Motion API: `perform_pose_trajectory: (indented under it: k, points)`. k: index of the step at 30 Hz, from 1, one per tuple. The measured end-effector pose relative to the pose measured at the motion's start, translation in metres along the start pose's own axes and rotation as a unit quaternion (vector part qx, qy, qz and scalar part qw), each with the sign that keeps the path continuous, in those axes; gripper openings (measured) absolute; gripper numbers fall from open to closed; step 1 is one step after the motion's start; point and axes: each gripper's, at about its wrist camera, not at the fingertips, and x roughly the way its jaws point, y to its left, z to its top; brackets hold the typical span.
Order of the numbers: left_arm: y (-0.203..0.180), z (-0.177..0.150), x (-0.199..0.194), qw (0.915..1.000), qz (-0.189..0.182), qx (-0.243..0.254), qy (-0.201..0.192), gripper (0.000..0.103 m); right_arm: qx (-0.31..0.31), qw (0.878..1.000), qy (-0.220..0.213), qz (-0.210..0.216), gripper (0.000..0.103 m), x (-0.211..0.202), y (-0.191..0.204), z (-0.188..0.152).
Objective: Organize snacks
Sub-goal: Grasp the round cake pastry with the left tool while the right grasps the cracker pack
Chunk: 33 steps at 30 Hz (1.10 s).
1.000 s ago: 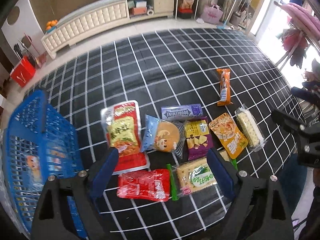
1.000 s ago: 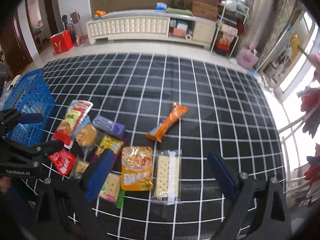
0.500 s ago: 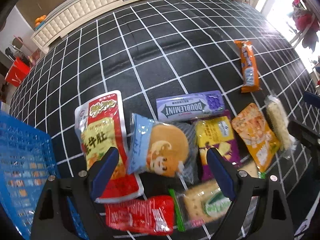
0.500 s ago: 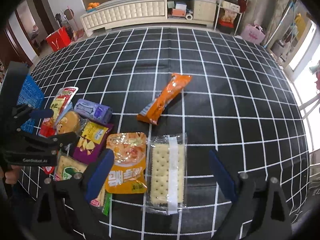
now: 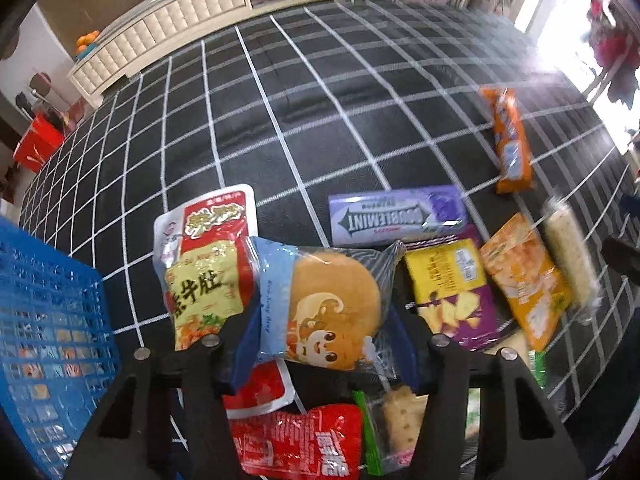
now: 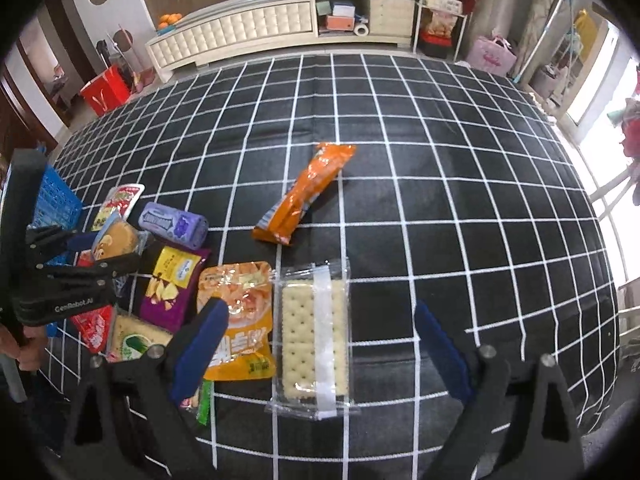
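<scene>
Bun packet (image 5: pixel 334 308): clear and pale-blue crinkly film around a round golden bun with a cartoon print. Long axis runs left-right in the left wrist view, sealed ends at either side. It lies on top of the snack pile, overlapping the red-and-yellow pouch (image 5: pixel 208 264) on its left.

Left gripper (image 5: pixel 320 350): jaws narrowed around the bun packet, one blue pad at each sealed end, touching the film; a firm pinch cannot be confirmed. From the right wrist view the same gripper (image 6: pixel 106 250) sits over the pile with the packet between its fingers.

Right gripper (image 6: pixel 320 344): jaws spread wide, holding nothing, hovering over the cracker pack (image 6: pixel 314 336), a clear, flat rectangular wrapper, long axis pointing away from the camera.

Other snacks, all on the black cloth with a white grid (image 6: pixel 440 184) covering the worktop:
- purple gum pack (image 5: pixel 398 216), boxy, beyond the bun
- yellow-purple chip bag (image 5: pixel 452 288), just right of the bun
- orange glossy pouch (image 6: pixel 240 320), beside the crackers
- orange bar wrapper (image 6: pixel 306 192), lying diagonal, apart from the rest
- red packet (image 5: pixel 300 440), nearest the left camera

Blue plastic lattice basket (image 5: pixel 48 320) stands left of the pile.
</scene>
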Motion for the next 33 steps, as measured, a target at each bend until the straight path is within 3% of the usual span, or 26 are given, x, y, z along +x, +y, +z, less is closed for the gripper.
perform_pose_trajectory:
  k: [7,13,20,26,28,30,33]
  points:
    - [0.006,-0.018,-0.053,0.9974,-0.009,-0.03,-0.065,0.054,0.006,1.0,-0.003,-0.011,0.096,-0.009,0.003,0.005]
    - [0.015,-0.045,-0.082,0.9925,0.002,-0.07,-0.101,0.054,-0.004,1.0,0.024,-0.016,0.096,0.015,0.012,0.005]
    - [0.031,-0.06,-0.076,0.9896,0.002,-0.108,-0.095,0.054,0.002,0.998,0.053,-0.017,0.093,0.044,0.009,0.001]
    - [0.026,-0.061,-0.077,0.9906,-0.016,-0.091,-0.102,0.054,0.009,0.997,0.071,-0.038,0.086,0.064,0.002,-0.003]
    - [0.026,-0.06,-0.076,0.9899,-0.023,-0.094,-0.104,0.054,-0.002,0.997,0.066,-0.047,0.081,0.066,0.005,-0.006]
    - [0.024,-0.059,-0.075,0.99,-0.025,-0.092,-0.104,0.054,-0.007,0.997,0.057,-0.055,0.06,0.064,0.007,-0.007]
    - [0.024,-0.059,-0.074,0.9901,-0.029,-0.091,-0.103,0.054,-0.002,0.997,0.056,-0.047,0.049,0.06,0.006,-0.006]
